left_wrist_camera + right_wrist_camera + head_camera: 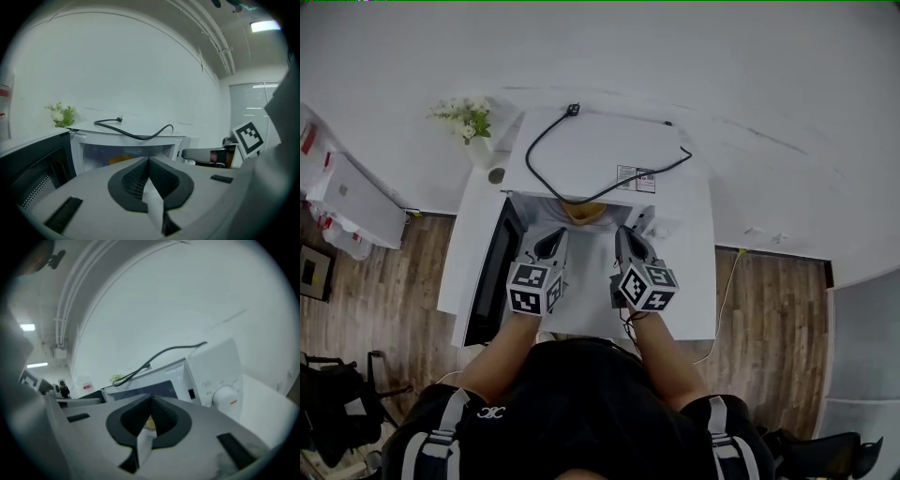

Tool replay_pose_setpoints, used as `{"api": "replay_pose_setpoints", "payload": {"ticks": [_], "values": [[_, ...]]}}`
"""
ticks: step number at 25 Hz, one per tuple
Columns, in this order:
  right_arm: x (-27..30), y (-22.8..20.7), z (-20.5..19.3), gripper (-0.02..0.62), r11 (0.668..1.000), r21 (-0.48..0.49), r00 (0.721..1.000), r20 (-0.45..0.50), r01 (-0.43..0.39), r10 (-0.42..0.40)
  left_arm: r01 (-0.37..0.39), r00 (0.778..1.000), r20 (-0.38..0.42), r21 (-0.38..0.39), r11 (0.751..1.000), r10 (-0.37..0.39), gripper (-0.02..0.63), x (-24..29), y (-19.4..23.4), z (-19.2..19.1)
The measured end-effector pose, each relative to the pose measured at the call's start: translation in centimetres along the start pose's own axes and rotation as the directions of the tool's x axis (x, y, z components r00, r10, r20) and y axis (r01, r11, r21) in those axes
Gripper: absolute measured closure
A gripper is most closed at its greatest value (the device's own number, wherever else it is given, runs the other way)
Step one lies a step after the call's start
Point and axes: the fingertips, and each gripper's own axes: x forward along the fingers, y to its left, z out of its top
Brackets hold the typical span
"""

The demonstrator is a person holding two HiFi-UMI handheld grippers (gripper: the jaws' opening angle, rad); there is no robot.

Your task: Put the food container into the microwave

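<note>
The container [584, 212] is sitting inside the microwave [600, 155]. The left claw [550, 242] and right claw [630, 242] are hovering pinched together, empty. The door [490, 272] is standing open.

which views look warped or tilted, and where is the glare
Head view: the fisheye bows the room's straight edges, and the white top of the microwave is bright, nearly washed out. Left gripper view: a round black vignette, with a ceiling lamp glaring at top right. Right gripper view: the same vignette, the whole picture tilted so the microwave slopes, and a ceiling strip light glowing at left.
</note>
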Motion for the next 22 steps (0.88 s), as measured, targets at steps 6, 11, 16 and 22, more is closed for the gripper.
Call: {"api": "replay_pose_setpoints", "payload": {"ticks": [6, 11, 16, 22], "values": [[-4.3, 2.3, 4.0, 0.598, 0.96, -0.28, 0.992, 0.126, 0.006, 0.03, 0.04, 0.999, 0.002, 0.013, 0.999, -0.04, 0.604, 1.2, -1.5, 0.0], [-6.1, 0.6, 4.5, 0.6, 0.956, -0.278, 0.985, 0.164, 0.096, -0.052, 0.07, 0.997, 0.016, 0.025, 0.997, -0.07, 0.604, 1.7, -2.5, 0.3], [-6.4, -0.6, 3.6, 0.6, 0.964, -0.235, 0.984, 0.153, 0.123, -0.088, 0.087, 0.996, 0.002, 0.031, 0.996, -0.087, 0.604, 2.0, -2.9, 0.0], [-6.3, -0.4, 3.5, 0.6, 0.969, -0.217, 0.984, 0.157, 0.117, -0.084, 0.093, 0.996, -0.013, 0.038, 0.995, -0.092, 0.604, 2.3, -3.0, -0.4]]}}
